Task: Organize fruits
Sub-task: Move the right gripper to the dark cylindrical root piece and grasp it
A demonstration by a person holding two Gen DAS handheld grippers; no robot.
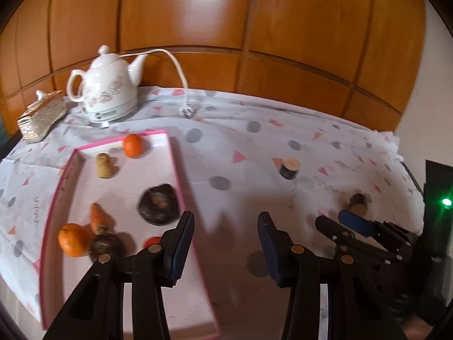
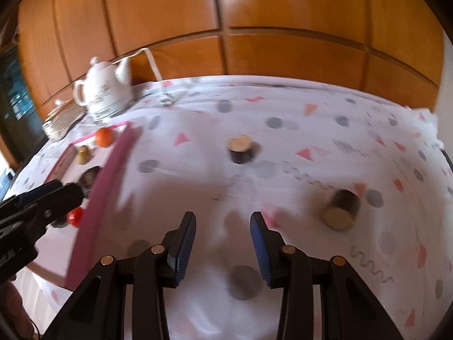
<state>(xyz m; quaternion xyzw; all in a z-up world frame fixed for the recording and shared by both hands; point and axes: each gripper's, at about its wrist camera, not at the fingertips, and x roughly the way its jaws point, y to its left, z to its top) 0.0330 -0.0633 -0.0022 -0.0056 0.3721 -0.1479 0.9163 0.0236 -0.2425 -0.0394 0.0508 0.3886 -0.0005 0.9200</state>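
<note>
A pink-rimmed tray (image 1: 175, 167) (image 2: 113, 164) lies at the left of the table. It holds two oranges (image 1: 132, 145) (image 1: 73, 239), a potato-like piece (image 1: 104, 166), a carrot (image 1: 97, 218), two dark round pieces (image 1: 159, 204) (image 1: 106, 246) and a small red fruit (image 2: 75, 217). Two dark cut cylinders lie on the cloth: one far (image 2: 240, 149) (image 1: 289, 167), one to the right (image 2: 341, 209) (image 1: 358, 202). My left gripper (image 1: 226, 223) is open and empty over the tray's right edge. My right gripper (image 2: 223, 223) is open and empty above the cloth.
A white kettle (image 1: 109, 90) with its cord and plug (image 1: 187, 110) stands at the back left, beside a gold-patterned box (image 1: 42, 116). A wooden panel wall (image 1: 254, 28) runs behind the table. A dark device with a green light (image 1: 446, 201) is at the right.
</note>
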